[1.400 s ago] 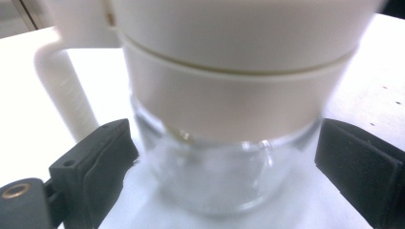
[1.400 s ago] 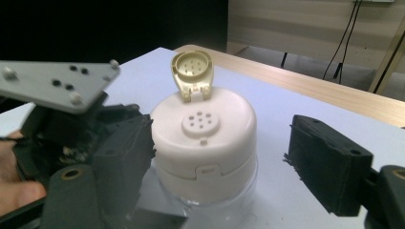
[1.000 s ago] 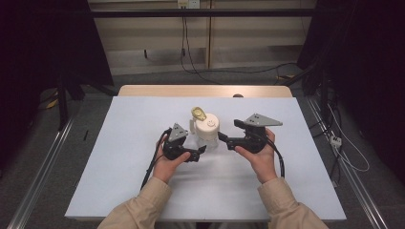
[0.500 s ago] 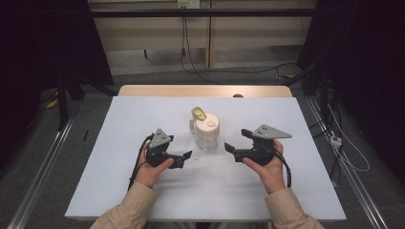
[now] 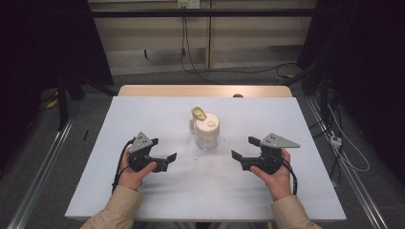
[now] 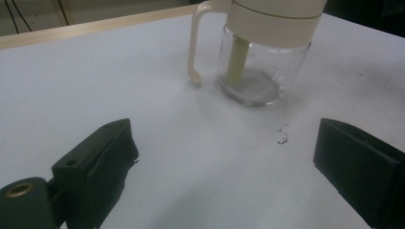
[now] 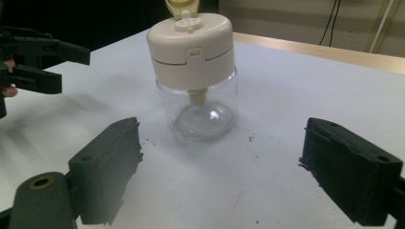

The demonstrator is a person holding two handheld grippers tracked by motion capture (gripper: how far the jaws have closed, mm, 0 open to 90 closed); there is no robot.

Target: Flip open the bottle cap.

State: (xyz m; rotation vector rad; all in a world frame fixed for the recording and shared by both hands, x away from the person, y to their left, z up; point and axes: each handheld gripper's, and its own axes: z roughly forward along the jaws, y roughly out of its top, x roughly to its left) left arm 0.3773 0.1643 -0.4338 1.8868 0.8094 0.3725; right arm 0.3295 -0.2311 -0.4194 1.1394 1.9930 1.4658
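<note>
A clear glass jar (image 5: 206,130) with a cream lid, a side handle and a raised flip cap stands upright at the table's middle. In the left gripper view the jar (image 6: 260,71) is ahead and apart from the black jaws. My left gripper (image 5: 168,161) is open to the jar's lower left, nothing between its pads; the gap shows in its own view (image 6: 224,152). My right gripper (image 5: 242,148) sits to the jar's lower right. Its jaws have just been opening and stand wide (image 7: 222,148) and empty, the jar (image 7: 196,71) beyond them.
The white table top (image 5: 143,114) has a wooden strip along its far edge. A few dark specks (image 5: 197,157) lie in front of the jar. Cables run over the floor behind and to the right. The left gripper (image 7: 47,62) shows far left in the right gripper view.
Both grippers have drawn away from the jar, the left one leftward and the right one rightward, both nearer the person. The jar stands where it was.
</note>
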